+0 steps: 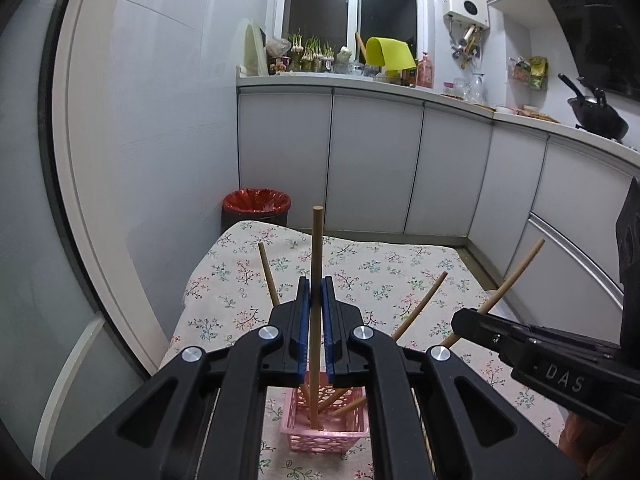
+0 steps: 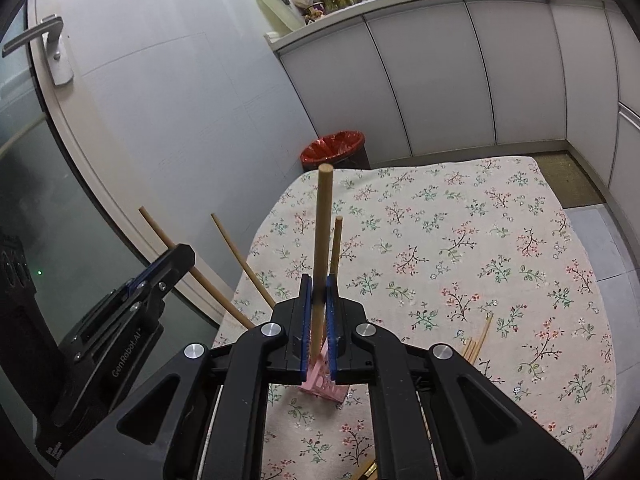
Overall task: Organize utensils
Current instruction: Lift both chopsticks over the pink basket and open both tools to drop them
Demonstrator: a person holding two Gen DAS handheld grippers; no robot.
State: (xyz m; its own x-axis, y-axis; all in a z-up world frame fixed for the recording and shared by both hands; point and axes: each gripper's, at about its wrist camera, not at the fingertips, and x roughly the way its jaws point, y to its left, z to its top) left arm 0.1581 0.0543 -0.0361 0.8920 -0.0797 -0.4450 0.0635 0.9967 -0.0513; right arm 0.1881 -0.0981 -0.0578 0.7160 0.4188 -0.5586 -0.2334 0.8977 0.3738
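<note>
A: Now, left wrist view first. The left gripper (image 1: 316, 300) has its blue pads (image 1: 304, 320) pressed on an upright wooden chopstick (image 1: 316, 248). Its lower end stands inside the pink basket (image 1: 320, 438).

B: Basket position?

A: On the floral tablecloth (image 1: 380, 272), directly below the left gripper. Several other sticks (image 1: 348, 406) lean inside it, tips fanning outward to the left and right.

B: Right gripper?

A: From the right wrist view, the right gripper (image 2: 319, 300) is clamped on a second chopstick (image 2: 323, 232), also near vertical. Below the jaws a corner of the pink basket (image 2: 324, 386) shows; whether this stick's tip is inside the basket I cannot tell, the fingers hide it.

B: Do the two grippers touch?

A: Close, side by side. The left gripper (image 2: 160, 276) appears at the left edge of the right wrist view, with leaning sticks (image 2: 240, 256) crossing behind it.

B: Anything still loose on the cloth?

A: Yes, a small bundle of thin pale sticks (image 2: 478, 340) lies flat just right of the right gripper, apart from the basket.

B: Surroundings?

A: A red-lined bin (image 1: 257, 204) stands beyond the far table edge, in front of white cabinets (image 1: 376, 160).
</note>
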